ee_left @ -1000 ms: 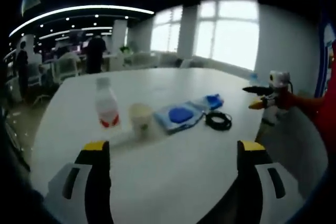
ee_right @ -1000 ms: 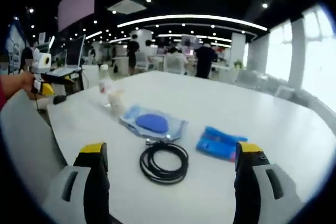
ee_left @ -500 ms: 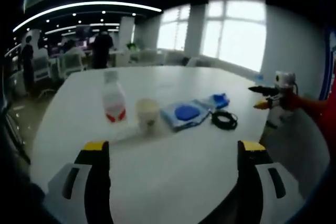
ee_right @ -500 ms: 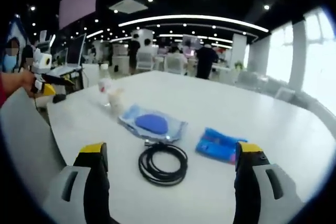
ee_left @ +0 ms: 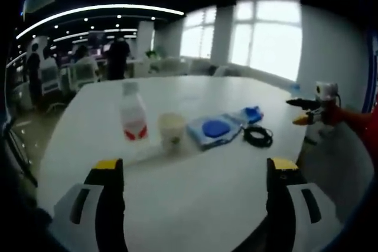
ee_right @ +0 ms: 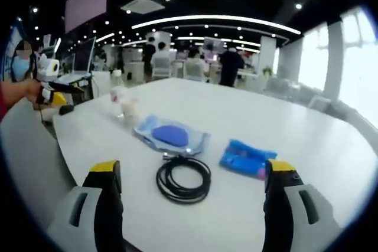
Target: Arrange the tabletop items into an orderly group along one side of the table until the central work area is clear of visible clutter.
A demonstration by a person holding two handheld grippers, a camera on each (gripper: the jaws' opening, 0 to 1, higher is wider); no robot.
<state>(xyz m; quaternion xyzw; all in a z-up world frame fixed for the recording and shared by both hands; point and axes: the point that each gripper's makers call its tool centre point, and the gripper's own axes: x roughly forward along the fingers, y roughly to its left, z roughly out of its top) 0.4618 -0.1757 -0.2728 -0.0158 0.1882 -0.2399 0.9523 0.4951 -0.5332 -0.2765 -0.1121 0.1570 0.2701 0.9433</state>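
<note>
On the white table stand a clear bottle with a red label and a pale paper cup. To their right lie a clear pouch with a blue pad, a small blue packet and a black coiled cable. My left gripper is open, short of them all. The right gripper view has the cable nearest, then the pouch, the packet, the cup and the bottle. My right gripper is open above the cable. Each gripper shows at the other view's edge.
The table's near edge curves close below both grippers. Behind it are office desks, chairs and several people. A laptop stands on a desk at the left of the right gripper view. Windows line the far wall.
The left gripper view has shifted slightly, so the items sit a little further right and nearer in it. The right gripper view is almost unchanged. Nothing on the table has moved.
</note>
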